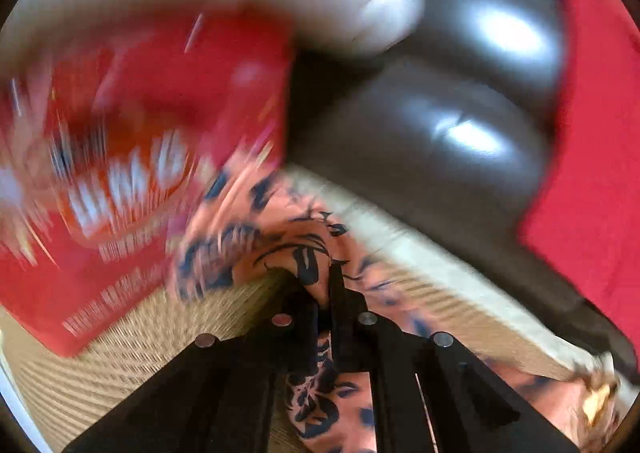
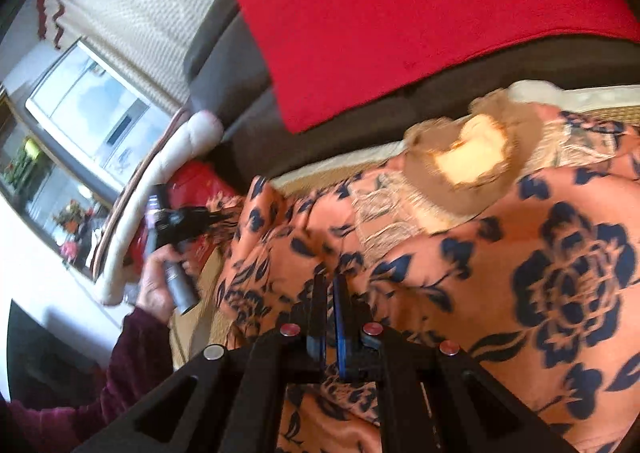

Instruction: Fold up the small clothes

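Left gripper [image 1: 324, 285] clamped on a fold of the orange floral garment [image 1: 340, 409] bunched between the jaws. Right gripper [image 2: 328, 293] nearly closed, pinching the same garment [image 2: 520, 293]. White lettering on the red bag [image 1: 120, 157], ahead-left, blurred unreadable.

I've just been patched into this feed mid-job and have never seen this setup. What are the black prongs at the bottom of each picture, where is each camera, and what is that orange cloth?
No robot here: a person holds a two-finger gripper in each hand, with a fisheye camera on each looking along the fingers. The black prongs are those fingers. In the left wrist view, the left gripper is shut on the orange floral garment; the picture is blurred. In the right wrist view, the right gripper pinches the same garment, which lies spread on a woven mat beside a dark sofa with a red cloth. A tan fringed piece rests on the garment. The person's left hand appears at the left.
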